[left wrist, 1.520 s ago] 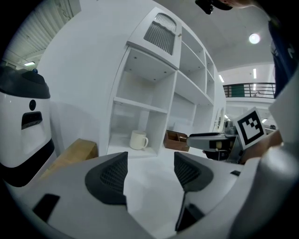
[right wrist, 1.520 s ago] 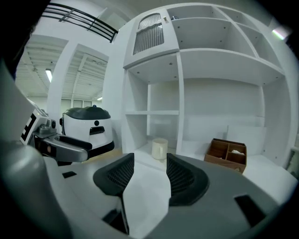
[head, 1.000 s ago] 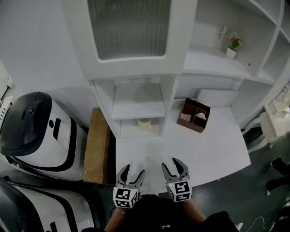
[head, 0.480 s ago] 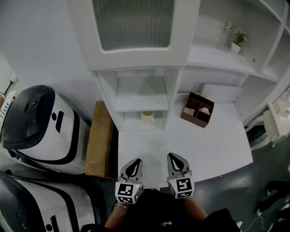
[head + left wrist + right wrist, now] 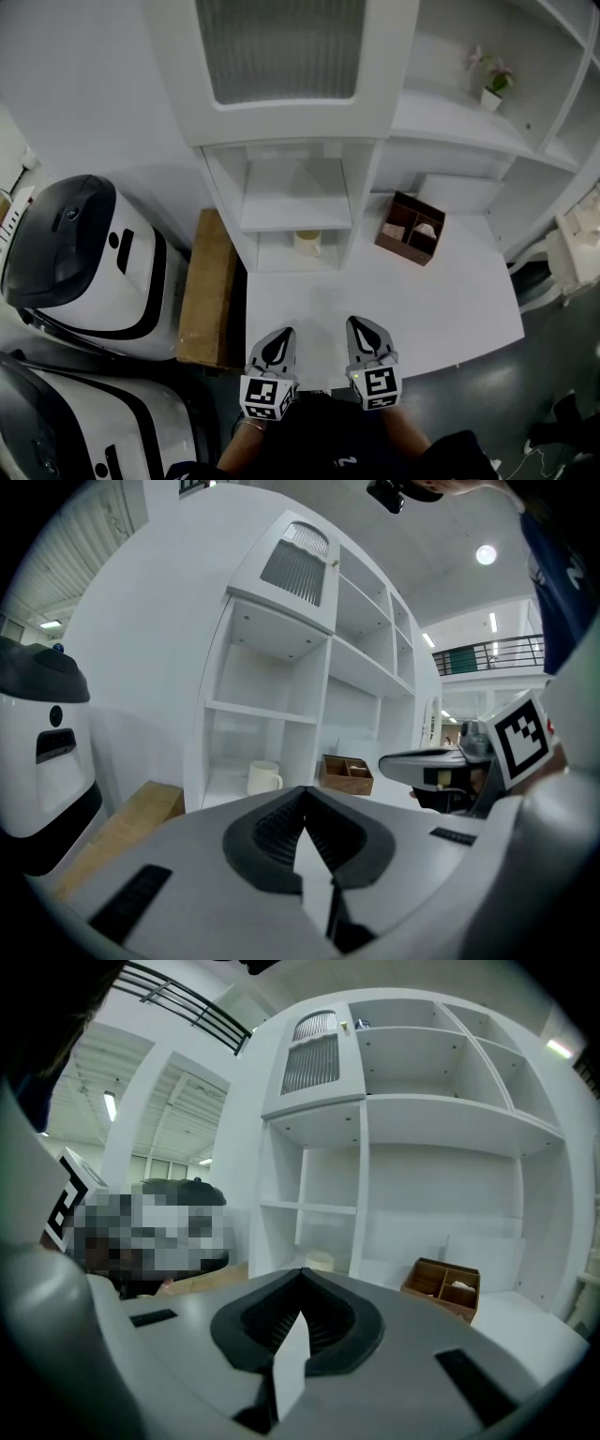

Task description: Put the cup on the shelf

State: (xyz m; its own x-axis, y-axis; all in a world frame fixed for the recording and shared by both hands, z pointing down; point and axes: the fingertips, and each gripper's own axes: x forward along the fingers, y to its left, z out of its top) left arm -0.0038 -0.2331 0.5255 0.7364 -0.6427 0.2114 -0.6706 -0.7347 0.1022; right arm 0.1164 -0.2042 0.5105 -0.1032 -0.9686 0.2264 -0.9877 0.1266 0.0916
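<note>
Head view: the left gripper [image 5: 278,336] and the right gripper [image 5: 361,326] sit side by side over the near edge of the white counter [image 5: 450,300], close to the person's body. Both pairs of fingers are pressed together with nothing between them. The cup [image 5: 307,242] stands upright in the bottom compartment of the white shelf unit [image 5: 295,202], under the lowest shelf board, well apart from both grippers. A wooden box [image 5: 410,228] with two compartments rests on the counter to the right of that compartment, and a wooden board [image 5: 208,291] lies along the counter's left side.

Left gripper view: the fingers [image 5: 272,832] meet at their tips, closed on nothing. Beyond them the cup shows in the low compartment with its handle to the right. The wooden box is further right, and the right gripper reaches in from the right edge.

Right gripper view: the fingers [image 5: 333,1321] are likewise closed and empty. The cup is only partly visible above their tips, inside the same bottom compartment, with the wooden box off to the right.
</note>
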